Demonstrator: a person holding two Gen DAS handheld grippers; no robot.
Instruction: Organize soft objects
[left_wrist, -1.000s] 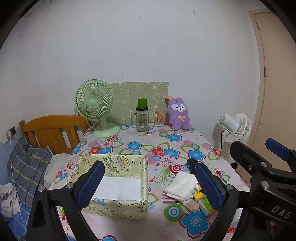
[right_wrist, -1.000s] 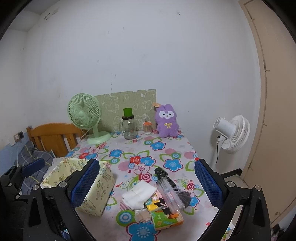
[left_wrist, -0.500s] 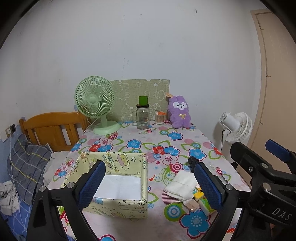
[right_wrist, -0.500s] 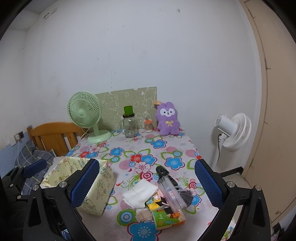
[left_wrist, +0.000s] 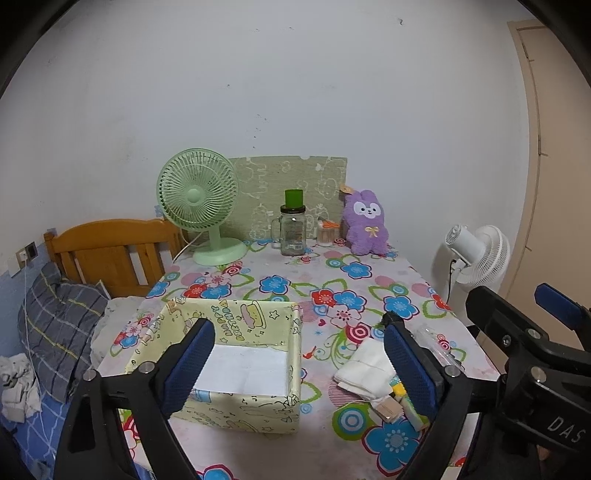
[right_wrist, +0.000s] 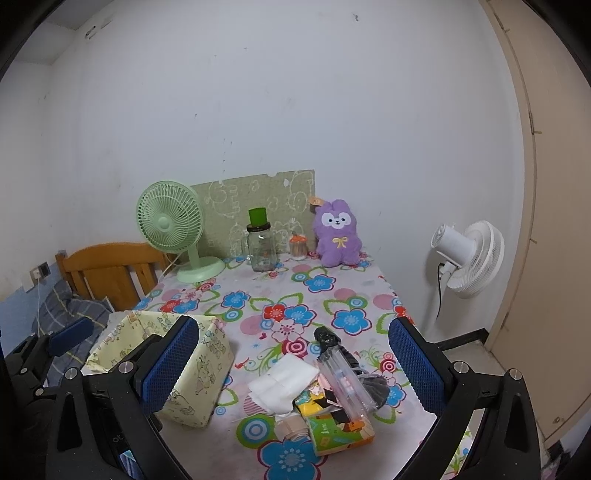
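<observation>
Two claws gaping, left claw (left_wrist: 295, 363) just narrowing, right claw (right_wrist: 295, 365) above white cloth (right_wrist: 282, 380), neither touching.

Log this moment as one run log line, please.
stage: before first pick | left gripper: open, jaws just closing slightly, nothing between | right gripper: open, empty | white cloth: on table beside yellow box

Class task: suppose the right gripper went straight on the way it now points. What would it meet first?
Probably the white cloth in the pile of small things near the table's front edge. The right gripper hangs above the table with jaws open and empty, angled down toward it. Depth is unclear, so the clear tube beside the cloth might come first.
</observation>
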